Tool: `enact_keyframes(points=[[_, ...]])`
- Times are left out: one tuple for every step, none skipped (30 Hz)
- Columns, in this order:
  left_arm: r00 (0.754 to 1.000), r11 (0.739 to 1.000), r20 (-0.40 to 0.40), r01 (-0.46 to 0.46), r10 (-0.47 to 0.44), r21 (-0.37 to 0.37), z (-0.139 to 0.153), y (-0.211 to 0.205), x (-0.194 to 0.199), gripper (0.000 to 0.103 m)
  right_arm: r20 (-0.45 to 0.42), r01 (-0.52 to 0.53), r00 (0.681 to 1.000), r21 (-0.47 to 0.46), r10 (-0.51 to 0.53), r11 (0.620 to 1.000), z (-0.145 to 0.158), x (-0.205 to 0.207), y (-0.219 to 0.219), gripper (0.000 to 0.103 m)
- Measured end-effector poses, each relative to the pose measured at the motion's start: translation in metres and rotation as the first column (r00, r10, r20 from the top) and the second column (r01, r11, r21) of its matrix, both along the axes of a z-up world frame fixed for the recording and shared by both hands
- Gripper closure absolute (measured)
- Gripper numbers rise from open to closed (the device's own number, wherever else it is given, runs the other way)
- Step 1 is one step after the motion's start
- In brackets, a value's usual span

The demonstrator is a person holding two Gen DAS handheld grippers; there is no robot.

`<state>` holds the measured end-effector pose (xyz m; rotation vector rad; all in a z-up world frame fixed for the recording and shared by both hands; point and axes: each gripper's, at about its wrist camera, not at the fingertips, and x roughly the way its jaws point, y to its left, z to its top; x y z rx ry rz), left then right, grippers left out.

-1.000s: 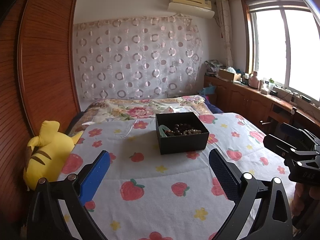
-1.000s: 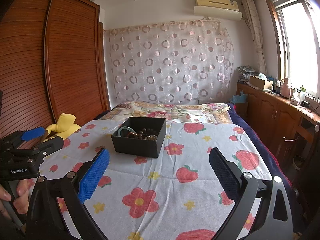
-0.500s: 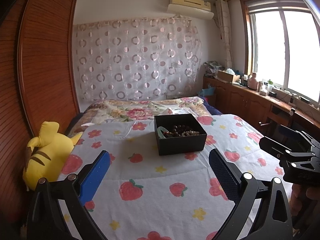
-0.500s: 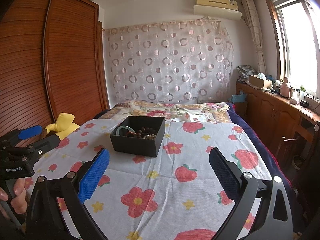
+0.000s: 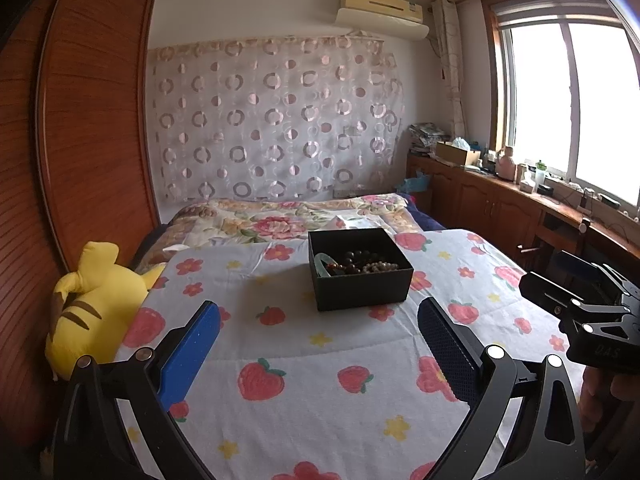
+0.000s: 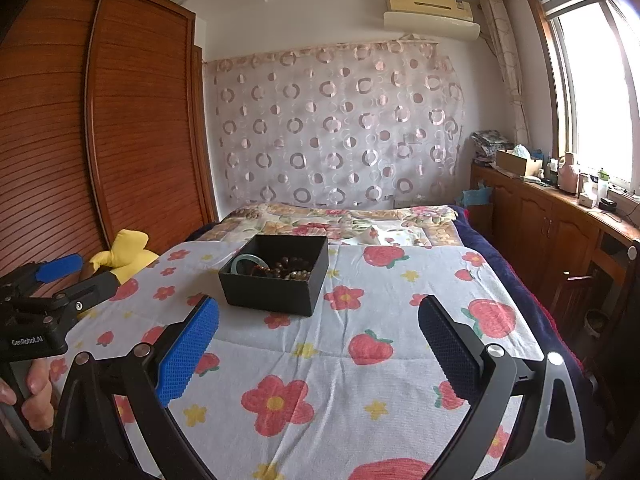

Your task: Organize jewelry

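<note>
Hovering low over the near end of the bed (image 5: 320,380), both tools spread wide and gripping nothing. Left gripper (image 5: 318,344) facing the box (image 5: 362,290) almost dead ahead, just a touch right of centre between the blue pads. Right gripper (image 6: 318,344) seeing that same box (image 6: 272,292) ahead and off to the left, lining up with its left pad rather than the gap. Sitting well apart from both, toward the middle of the bed, open top up. Holding a green bangle (image 6: 247,261) at the left end and dark and pale beads (image 5: 362,263) heaped toward the right. Looking roughly equal in reach, though the left tool seems better squared to it. Lying far left against the wardrobe, a yellow plush (image 5: 96,300), clear of the path.
</note>
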<state>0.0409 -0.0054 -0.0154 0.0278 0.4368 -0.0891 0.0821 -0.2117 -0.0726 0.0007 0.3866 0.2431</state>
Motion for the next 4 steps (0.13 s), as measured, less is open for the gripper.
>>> enact_keyframes(points=[[1.000, 1.000, 0.001, 0.001, -0.001, 0.000, 0.0008, -0.0007, 0.0008, 0.008, 0.000, 0.000, 1.000, 0.000, 0.000, 1.000, 0.0005, 0.0001, -0.0002, 0.002], [1.000, 1.000, 0.002, 0.001, -0.001, 0.002, 0.0010, -0.0009, 0.0007, 0.008, 0.001, 0.000, 1.000, 0.001, 0.000, 1.000, -0.0001, -0.0001, -0.0003, 0.002], [1.000, 1.000, 0.002, 0.001, -0.001, 0.003, 0.0011, -0.0010, 0.0009, 0.008, 0.000, 0.000, 1.000, 0.001, 0.000, 1.000, 0.0008, 0.0004, -0.0004, 0.002], [1.000, 1.000, 0.002, 0.000, 0.000, 0.003, 0.0009, -0.0007, 0.0009, 0.008, 0.000, 0.000, 1.000, 0.001, 0.000, 1.000, 0.0003, 0.0002, -0.0003, 0.002]])
